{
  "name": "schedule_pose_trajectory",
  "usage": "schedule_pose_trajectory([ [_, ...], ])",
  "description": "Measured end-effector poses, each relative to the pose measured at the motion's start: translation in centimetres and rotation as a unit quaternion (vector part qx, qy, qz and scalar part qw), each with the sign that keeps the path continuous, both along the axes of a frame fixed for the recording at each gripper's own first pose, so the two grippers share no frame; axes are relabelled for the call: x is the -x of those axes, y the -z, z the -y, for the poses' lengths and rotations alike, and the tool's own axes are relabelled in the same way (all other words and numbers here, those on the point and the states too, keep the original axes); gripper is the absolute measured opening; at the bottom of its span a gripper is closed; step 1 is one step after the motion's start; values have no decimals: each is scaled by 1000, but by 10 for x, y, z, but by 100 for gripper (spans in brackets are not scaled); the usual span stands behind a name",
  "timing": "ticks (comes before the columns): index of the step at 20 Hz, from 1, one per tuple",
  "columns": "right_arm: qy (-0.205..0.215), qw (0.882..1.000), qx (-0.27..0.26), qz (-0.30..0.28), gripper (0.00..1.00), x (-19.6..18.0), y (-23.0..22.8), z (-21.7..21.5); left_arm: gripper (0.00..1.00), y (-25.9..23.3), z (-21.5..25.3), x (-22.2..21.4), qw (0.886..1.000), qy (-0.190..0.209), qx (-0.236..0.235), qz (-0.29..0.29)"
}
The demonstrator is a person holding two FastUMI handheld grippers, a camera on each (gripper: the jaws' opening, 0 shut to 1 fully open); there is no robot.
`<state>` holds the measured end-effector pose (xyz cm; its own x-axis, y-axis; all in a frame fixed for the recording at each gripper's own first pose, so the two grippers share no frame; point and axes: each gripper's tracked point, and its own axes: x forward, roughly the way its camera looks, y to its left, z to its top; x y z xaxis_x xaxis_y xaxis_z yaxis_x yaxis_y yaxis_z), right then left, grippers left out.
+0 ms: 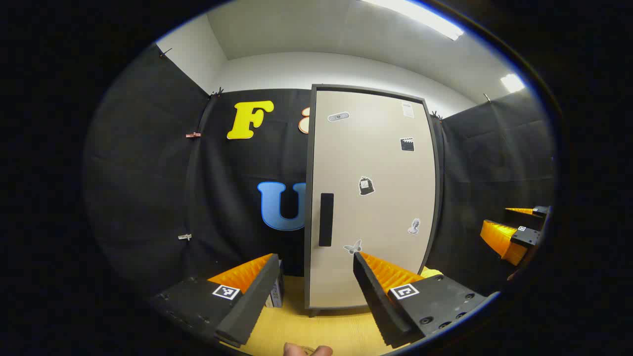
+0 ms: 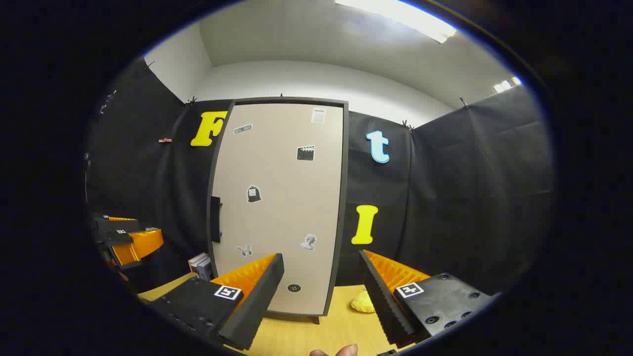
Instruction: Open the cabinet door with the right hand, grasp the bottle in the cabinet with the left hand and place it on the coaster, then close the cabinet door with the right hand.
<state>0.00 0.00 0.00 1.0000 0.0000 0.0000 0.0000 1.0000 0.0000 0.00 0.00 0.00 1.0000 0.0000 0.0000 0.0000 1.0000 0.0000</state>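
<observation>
A tall cabinet stands on the wooden table with its beige door [image 1: 371, 198] [image 2: 282, 198] shut, hiding the inside. Small stickers dot the door. Its black handle [image 1: 326, 219] [image 2: 215, 219] runs upright along the door's left edge. My left gripper [image 1: 315, 259] is open and apart from the door, its fingers framing the door's lower part below the handle. My right gripper [image 2: 321, 257] is also open, facing the door's right edge from a distance. A yellow coaster [image 2: 363, 302] [image 1: 431, 272] lies on the table by the cabinet's right foot.
A few small books [image 2: 200, 267] [image 1: 276, 294] stand against the cabinet's left side. The right gripper [image 1: 514, 232] appears at the far right of the left gripper view, and the left gripper [image 2: 126, 237] at the far left of the right gripper view. Black cloth walls enclose the wooden table [image 1: 321, 331].
</observation>
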Motion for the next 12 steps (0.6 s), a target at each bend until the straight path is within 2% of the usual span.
schedule_pose_trajectory([
  [12,-7,1000,-14,-16,97,-3,2,-1,95,-12,5,-1,999,8,-31,8],
])
